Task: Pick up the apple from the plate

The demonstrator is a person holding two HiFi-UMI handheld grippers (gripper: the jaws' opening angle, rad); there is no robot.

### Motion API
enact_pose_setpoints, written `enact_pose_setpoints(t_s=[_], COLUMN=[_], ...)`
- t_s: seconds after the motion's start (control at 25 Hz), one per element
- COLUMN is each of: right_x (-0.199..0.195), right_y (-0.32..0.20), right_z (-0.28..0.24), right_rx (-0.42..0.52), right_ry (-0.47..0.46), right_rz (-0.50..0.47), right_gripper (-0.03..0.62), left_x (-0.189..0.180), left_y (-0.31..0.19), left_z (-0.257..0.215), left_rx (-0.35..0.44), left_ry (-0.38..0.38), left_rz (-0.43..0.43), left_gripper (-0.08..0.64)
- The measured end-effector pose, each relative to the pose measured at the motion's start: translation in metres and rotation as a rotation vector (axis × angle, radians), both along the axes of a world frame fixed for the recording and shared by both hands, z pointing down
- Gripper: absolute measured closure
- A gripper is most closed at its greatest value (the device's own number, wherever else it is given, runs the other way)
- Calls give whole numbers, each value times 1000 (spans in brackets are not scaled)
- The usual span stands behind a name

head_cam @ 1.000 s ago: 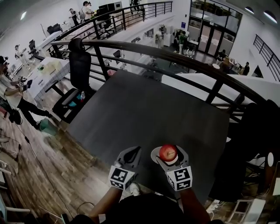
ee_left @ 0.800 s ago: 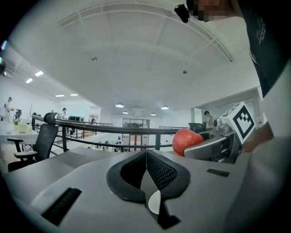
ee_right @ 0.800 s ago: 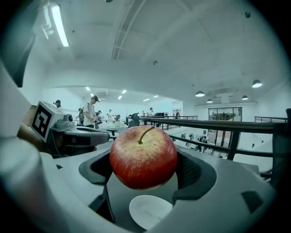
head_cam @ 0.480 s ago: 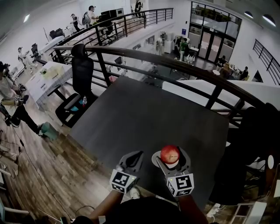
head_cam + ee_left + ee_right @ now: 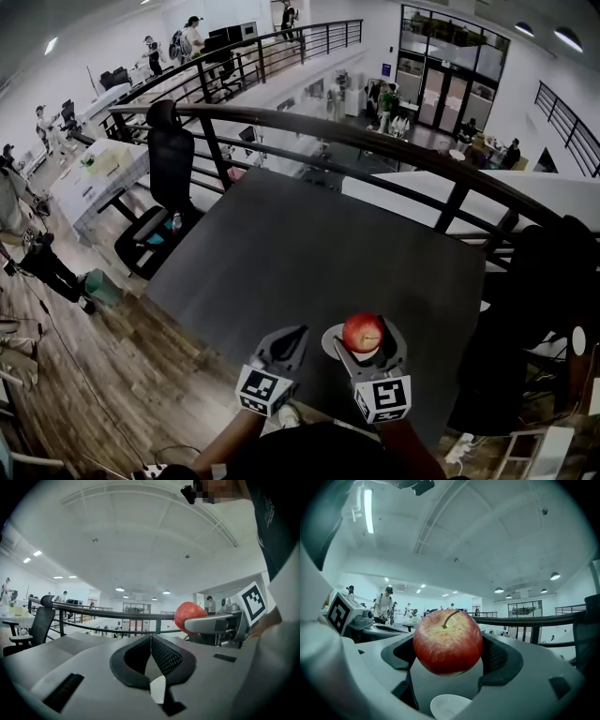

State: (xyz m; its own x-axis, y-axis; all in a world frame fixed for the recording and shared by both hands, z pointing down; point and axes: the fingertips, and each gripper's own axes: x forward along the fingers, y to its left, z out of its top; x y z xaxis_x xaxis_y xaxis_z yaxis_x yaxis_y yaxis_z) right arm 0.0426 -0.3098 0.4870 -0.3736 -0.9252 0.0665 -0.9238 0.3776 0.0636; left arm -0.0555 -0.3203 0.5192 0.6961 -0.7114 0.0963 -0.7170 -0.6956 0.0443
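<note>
Between the clamping fingers (image 5: 502,659) of the right gripper (image 5: 365,337) sits the round red apple (image 5: 447,641), yellow-flecked near its stem, seemingly just above the small white plate (image 5: 449,706) at 6 o'clock on the dark grey tabletop (image 5: 309,244). At the apple's 9 o'clock, the left gripper (image 5: 151,641) is closed and empty. A black metal railing (image 5: 375,141) stands beyond.

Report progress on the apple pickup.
Done: the right gripper is shut on the apple, which hangs clear of the white plate, with dark table showing between them. In hand: holding it above the plate. Left: nothing of the pickup itself; the left gripper is shut and empty.
</note>
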Motion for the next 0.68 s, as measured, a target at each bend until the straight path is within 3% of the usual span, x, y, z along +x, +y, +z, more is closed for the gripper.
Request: enact_pose_setpoints(t_s=[0.68], right_x=[18], right_y=[10], right_z=[10], right_rx=[-21], right_ry=[44], right_rz=[47], right_gripper=[167], left_x=[28], left_y=[9], left_z=[-2], left_rx=[2], left_ry=[7], left_rz=[60], left_gripper=[536])
